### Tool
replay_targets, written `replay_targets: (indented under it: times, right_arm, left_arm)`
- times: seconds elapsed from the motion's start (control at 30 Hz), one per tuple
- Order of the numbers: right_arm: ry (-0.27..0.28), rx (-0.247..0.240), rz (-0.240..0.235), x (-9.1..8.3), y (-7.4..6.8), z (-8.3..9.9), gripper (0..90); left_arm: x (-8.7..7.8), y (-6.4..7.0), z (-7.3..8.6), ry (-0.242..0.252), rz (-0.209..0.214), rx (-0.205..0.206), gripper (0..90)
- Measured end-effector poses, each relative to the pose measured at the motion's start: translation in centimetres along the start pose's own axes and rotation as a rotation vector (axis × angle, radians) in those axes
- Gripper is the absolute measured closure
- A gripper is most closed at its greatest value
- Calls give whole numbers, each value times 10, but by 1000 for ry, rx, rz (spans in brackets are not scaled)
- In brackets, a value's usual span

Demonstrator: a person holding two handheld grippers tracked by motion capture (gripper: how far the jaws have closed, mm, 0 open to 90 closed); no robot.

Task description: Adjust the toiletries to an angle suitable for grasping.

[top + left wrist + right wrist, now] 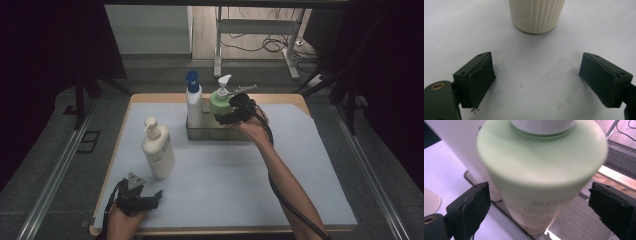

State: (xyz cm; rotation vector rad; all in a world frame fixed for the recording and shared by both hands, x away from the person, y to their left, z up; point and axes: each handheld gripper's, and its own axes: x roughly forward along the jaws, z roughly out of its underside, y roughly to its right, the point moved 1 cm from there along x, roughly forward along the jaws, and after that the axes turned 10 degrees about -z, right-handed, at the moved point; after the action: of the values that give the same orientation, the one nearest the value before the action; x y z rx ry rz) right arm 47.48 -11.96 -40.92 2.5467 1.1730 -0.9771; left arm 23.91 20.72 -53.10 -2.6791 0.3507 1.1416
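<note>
A cream pump bottle [157, 150] stands on the pale mat, left of centre; its ribbed base [536, 15] lies ahead of my left gripper [541, 82]. That left gripper [156, 197] rests near the front edge, open and holding nothing. A light green pump bottle [219, 101] stands in a clear tray [220, 135] at the back. My right gripper [225, 116] reaches it from the right. In the right gripper view the green bottle [541, 177] sits between the jaws of the open right gripper [544, 205], with small gaps on both sides.
A white bottle with a blue pump [193, 102] stands in the same tray, just left of the green one, and its body [456, 142] shows behind it. The wooden table edge [300, 97] borders the mat. Metal rails run along both sides of the table.
</note>
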Motion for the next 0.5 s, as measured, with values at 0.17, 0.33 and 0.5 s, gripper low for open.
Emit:
replay_targets:
  times: [0.17, 0.33, 0.5]
  right_arm:
    - [-12, -24, -21, -11, -3, 6, 20]
    - [-20, -16, -27, -19, -3, 11, 83]
    - [-10, 4, -39, -30, 4, 22, 233]
  left_arm:
    - [0, 0, 0, 0, 1, 0, 122]
    - [0, 0, 0, 0, 1, 0, 122]
    - [0, 0, 0, 0, 0, 0, 122]
